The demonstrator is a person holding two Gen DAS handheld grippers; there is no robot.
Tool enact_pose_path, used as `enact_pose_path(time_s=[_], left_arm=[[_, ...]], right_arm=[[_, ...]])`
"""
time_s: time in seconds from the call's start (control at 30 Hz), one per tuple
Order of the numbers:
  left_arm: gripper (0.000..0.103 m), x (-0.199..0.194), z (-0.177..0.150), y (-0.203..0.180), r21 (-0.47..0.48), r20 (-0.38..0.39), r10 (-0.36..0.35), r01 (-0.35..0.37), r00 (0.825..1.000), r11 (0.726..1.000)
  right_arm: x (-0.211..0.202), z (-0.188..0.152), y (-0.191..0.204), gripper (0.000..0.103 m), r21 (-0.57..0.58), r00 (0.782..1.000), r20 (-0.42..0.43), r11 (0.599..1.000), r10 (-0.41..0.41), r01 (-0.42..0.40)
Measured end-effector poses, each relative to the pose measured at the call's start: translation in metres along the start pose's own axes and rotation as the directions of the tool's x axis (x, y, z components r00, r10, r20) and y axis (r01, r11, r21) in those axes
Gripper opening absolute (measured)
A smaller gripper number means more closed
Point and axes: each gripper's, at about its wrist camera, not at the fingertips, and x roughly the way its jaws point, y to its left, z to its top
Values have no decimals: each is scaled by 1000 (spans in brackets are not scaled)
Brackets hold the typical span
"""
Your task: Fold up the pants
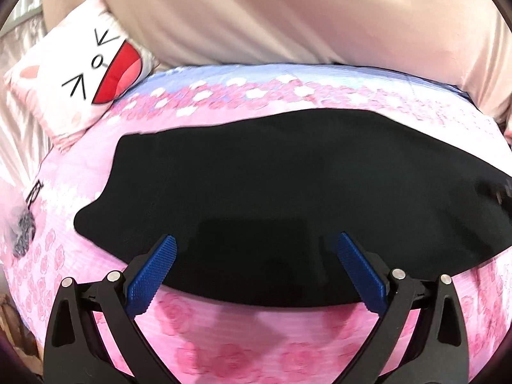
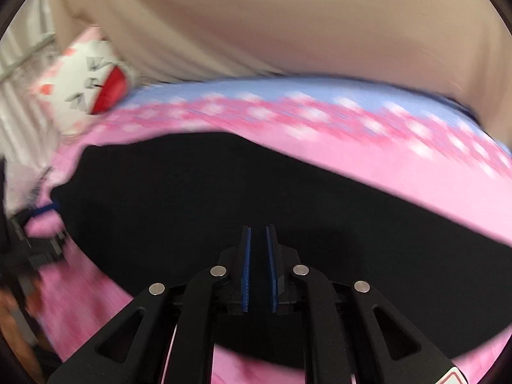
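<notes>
Pants (image 1: 288,185) lie flat on the pink bed (image 1: 256,336), right under my tools. My left gripper (image 1: 256,249) gapes wide; my right gripper (image 2: 258,240) is almost closed, empty. If I pinch only one layer, the fold goes crooked.

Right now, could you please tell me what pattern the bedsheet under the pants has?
Pink roses on pink bedsheet, clearest in the left wrist view.

The black matt cloth pants (image 1: 288,185) absorb light. My left gripper (image 1: 256,249) carries blue ribbed plastic pads (image 1: 152,275) on matt black plastic arms with polished metal rivets (image 1: 397,273). The pink flower-printed cloth bedsheet (image 1: 256,336) looks smooth.
</notes>
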Motion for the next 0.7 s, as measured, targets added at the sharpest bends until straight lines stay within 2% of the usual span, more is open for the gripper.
enact_pose_path(time_s=[0.07,0.2,0.23,0.33,0.37,0.4,0.47,0.5,0.53,0.57,0.6,0.67,0.7], left_arm=[[98,-4,2,-18,20,7,-15,15,1000,1000],[98,-9,4,-54,50,11,-31,30,999,998],[98,-10,4,-63,55,8,-37,36,999,998],[98,-12,4,-89,74,-3,-46,47,999,996],[98,-12,3,-96,81,-7,-48,49,999,996],[98,-13,3,-105,90,-12,-52,52,999,995],[98,-13,3,-115,105,-15,-59,60,998,993],[98,-14,3,-122,112,-17,-60,62,998,992],[98,-16,3,-131,121,-17,-64,66,998,990],[98,-14,5,-133,129,-17,-70,72,997,989],[98,-15,6,-139,139,-15,-72,74,997,987],[98,-15,7,-153,165,-11,-74,75,997,983],[98,-14,7,-157,172,-13,-76,77,997,982]], right_arm=[[-7,-20,-18,12,25,999,-11,999,-41,41],[-2,-49,-56,12,103,996,-58,992,-62,68],[-5,-52,-61,11,115,998,-43,993,-37,41],[-21,-52,-69,12,141,1000,5,990,-27,26],[-25,-53,-76,13,153,999,23,988,-28,24],[-24,-53,-81,19,156,999,17,987,-32,29],[-11,-59,-101,24,172,997,-28,982,-75,79],[-13,-61,-110,16,192,999,-14,980,-44,45],[-22,-64,-123,16,235,1000,3,972,-20,19],[-32,-66,-133,17,256,999,20,966,-44,37],[-49,-69,-147,18,275,992,62,957,-109,88],[-74,-76,-180,22,326,974,101,932,-202,159],[-87,-82,-209,22,373,962,104,907,-252,197]])
